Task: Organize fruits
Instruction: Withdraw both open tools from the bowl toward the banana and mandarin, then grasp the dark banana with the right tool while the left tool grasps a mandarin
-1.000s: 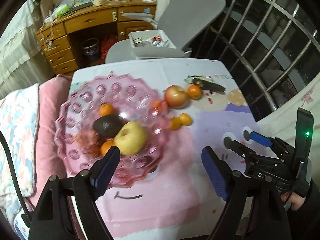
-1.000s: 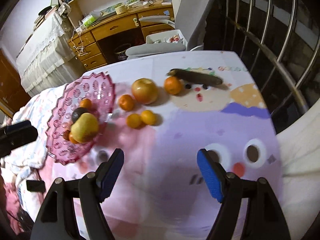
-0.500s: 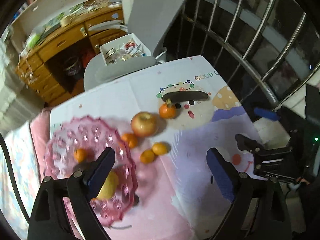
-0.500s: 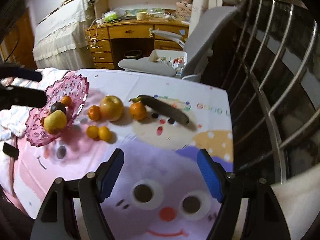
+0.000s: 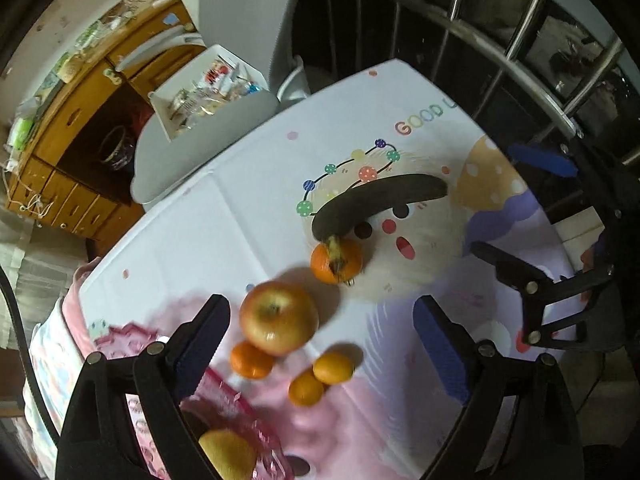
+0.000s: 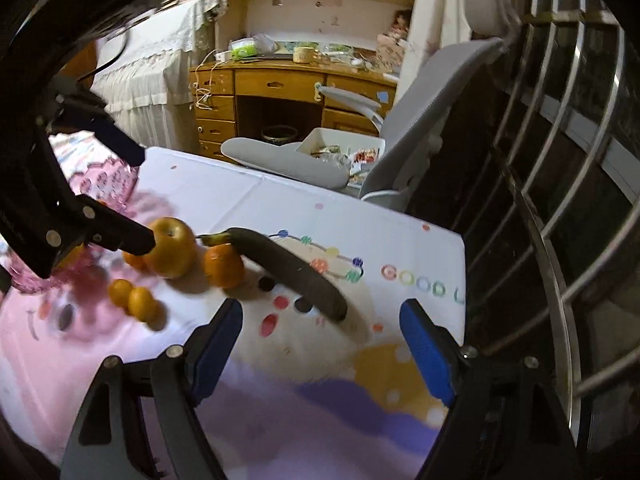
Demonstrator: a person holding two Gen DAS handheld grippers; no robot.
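My left gripper (image 5: pixel 320 344) is open and empty, hovering above a red-yellow apple (image 5: pixel 278 322) and several small oranges, such as one (image 5: pixel 251 361) by the apple. A larger orange (image 5: pixel 335 261) touches the stem end of a dark overripe banana (image 5: pixel 376 202). The pink glass bowl (image 5: pixel 240 404) at lower left holds a yellow fruit (image 5: pixel 226 454). My right gripper (image 6: pixel 322 340) is open and empty, just in front of the banana (image 6: pixel 292 272), with the orange (image 6: pixel 224 266) and apple (image 6: pixel 172 252) to its left.
The fruit lies on a cartoon-printed tablecloth (image 5: pixel 248 208). A grey office chair (image 6: pixel 420 112) with a white box on its seat stands behind the table. A metal railing (image 6: pixel 560 160) runs along the right. A wooden desk (image 6: pixel 280 92) is further back.
Both grippers moved forward over the table. The left one went from above the bowl to above the apple; the right one came close to the banana. Both stayed open.
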